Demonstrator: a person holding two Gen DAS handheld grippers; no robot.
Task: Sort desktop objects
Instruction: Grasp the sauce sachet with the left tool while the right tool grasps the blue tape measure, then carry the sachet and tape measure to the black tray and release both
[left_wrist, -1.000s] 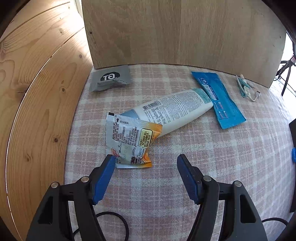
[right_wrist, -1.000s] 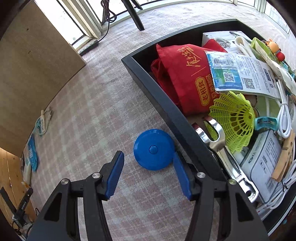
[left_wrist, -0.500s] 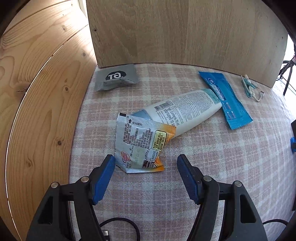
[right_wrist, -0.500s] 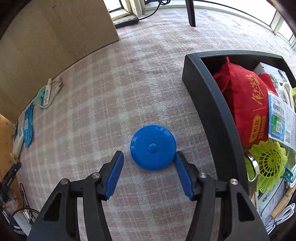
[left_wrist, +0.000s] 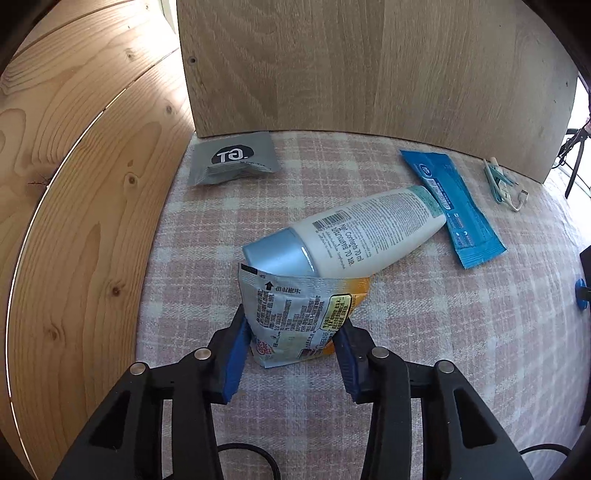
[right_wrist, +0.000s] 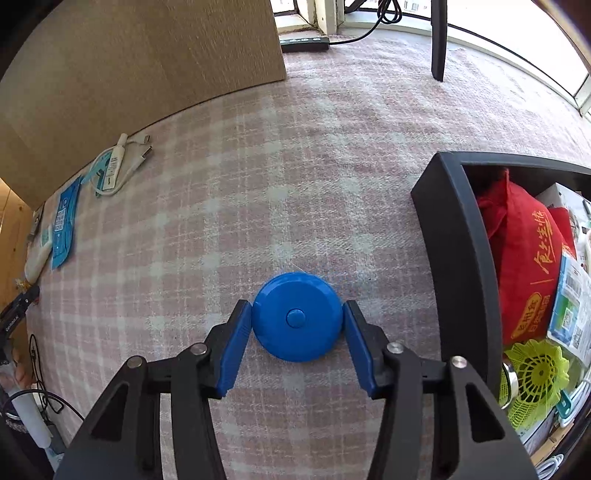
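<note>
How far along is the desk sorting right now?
Done: the black bin already holds a red bag, a shuttlecock and more.
In hand: the left gripper is closing on the sachet; the right gripper is closing around the blue disc.
Left: tube, grey pouch, blue packet, cable.

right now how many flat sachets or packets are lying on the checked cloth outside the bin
3: a grey packet by the wooden board, a long blue packet beside the white tube, and an orange-and-silver sachet between the left gripper pads. Others may lie out of view.
</note>
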